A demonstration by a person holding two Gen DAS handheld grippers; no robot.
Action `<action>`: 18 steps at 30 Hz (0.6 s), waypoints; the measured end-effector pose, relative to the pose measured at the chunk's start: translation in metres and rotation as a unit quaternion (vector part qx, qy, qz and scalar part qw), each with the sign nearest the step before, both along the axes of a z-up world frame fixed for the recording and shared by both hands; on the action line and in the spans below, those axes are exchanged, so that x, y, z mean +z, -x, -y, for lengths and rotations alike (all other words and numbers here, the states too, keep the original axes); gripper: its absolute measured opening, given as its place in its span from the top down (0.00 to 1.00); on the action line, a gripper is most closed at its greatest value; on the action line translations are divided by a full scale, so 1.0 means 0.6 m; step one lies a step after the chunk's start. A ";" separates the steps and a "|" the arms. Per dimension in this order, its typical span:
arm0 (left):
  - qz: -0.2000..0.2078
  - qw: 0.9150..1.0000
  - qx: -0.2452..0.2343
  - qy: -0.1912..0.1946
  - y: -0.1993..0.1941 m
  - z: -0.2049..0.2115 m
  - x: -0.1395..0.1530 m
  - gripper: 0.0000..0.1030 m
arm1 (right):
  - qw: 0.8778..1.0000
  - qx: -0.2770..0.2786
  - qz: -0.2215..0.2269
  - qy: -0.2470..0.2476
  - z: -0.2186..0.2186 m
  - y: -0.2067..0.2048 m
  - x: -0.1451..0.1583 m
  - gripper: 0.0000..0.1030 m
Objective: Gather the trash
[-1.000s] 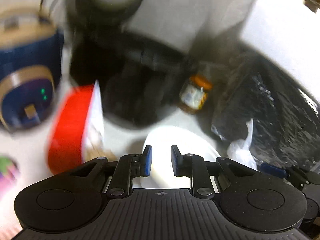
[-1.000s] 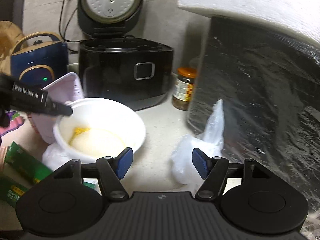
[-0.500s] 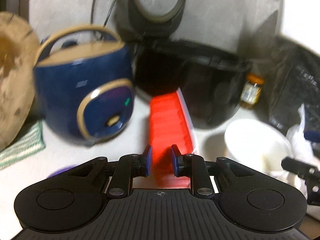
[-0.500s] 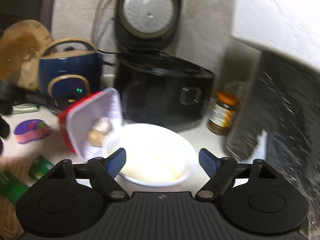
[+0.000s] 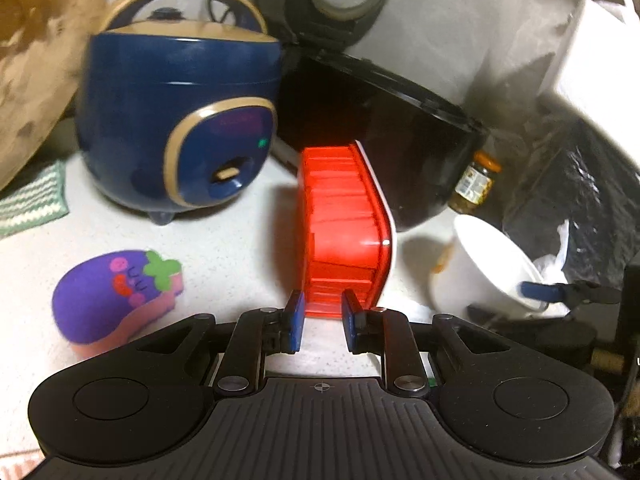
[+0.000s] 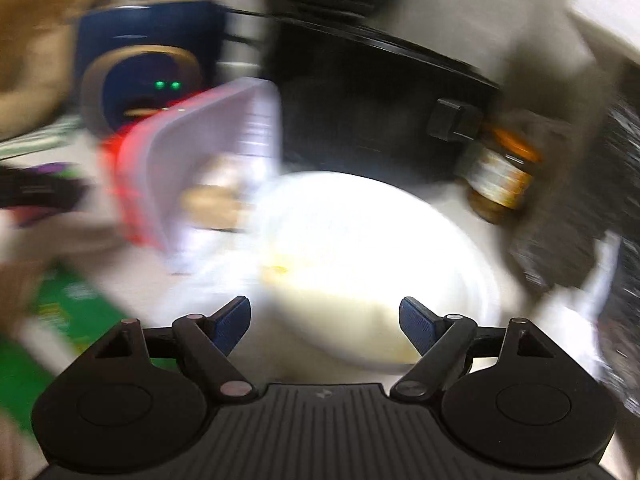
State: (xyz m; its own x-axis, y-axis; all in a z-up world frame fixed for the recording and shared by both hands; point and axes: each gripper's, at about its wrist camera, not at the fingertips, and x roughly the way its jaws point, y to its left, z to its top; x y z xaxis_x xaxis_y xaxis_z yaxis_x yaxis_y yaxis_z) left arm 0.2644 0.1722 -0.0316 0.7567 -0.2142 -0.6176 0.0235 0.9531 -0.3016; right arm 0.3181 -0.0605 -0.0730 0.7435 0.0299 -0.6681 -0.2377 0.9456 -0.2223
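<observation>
While the red container (image 5: 344,228) stood on edge on the counter (image 5: 224,240), left gripper (image 5: 322,322) sat at its near end, jaws narrowly apart, gripping nothing. White bowl (image 5: 476,268) lay right of it; right gripper (image 6: 325,326) hung wide open over it. Blue cooker (image 5: 180,120) far left.

Pale speckled countertop (image 5: 248,240), plain grey wall (image 5: 460,40) behind (cables trailing down it), dim indoor light

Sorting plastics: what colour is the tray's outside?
Red tray, white rim; clearest in left wrist view.
</observation>
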 end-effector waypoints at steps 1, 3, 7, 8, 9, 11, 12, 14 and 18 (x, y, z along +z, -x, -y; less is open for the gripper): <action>0.000 1.000 0.006 0.005 0.004 -0.006 -0.001 0.78 | 1.000 -0.018 0.009 0.005 0.010 -0.001 0.006 0.22; 0.000 1.000 0.021 0.014 0.011 -0.019 -0.002 0.78 | 1.000 -0.013 0.023 -0.008 0.027 0.009 0.027 0.22; -0.003 0.999 0.041 0.033 0.022 -0.046 -0.006 0.78 | 0.995 0.057 0.030 -0.077 0.033 0.047 0.074 0.22; -0.002 0.998 0.044 0.036 0.023 -0.050 -0.007 0.78 | 0.992 0.071 0.029 -0.098 0.027 0.048 0.085 0.21; -0.002 0.998 0.045 0.039 0.024 -0.053 -0.008 0.78 | 0.988 0.086 0.022 -0.124 0.018 0.047 0.094 0.21; 0.001 0.998 0.041 0.047 0.029 -0.058 -0.007 0.78 | 0.980 0.107 0.004 -0.170 -0.009 0.036 0.105 0.21; 0.004 0.998 0.039 0.051 0.032 -0.060 -0.006 0.78 | 0.975 0.111 -0.004 -0.190 -0.022 0.028 0.107 0.21; 0.012 0.998 0.035 0.056 0.041 -0.065 -0.002 0.78 | 0.965 0.112 -0.025 -0.234 -0.054 -0.001 0.108 0.21; 0.023 0.997 0.036 0.067 0.058 -0.075 0.002 0.78 | 0.947 0.079 -0.076 -0.301 -0.107 -0.069 0.087 0.32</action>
State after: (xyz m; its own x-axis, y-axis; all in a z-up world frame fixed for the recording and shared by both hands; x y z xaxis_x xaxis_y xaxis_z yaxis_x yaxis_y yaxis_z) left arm 0.2298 0.2169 -0.0305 0.7993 -0.2372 -0.5522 -0.0262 0.9041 -0.4264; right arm 0.3593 0.0040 -0.0207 0.5938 0.5422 -0.5945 -0.3730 0.8402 0.3936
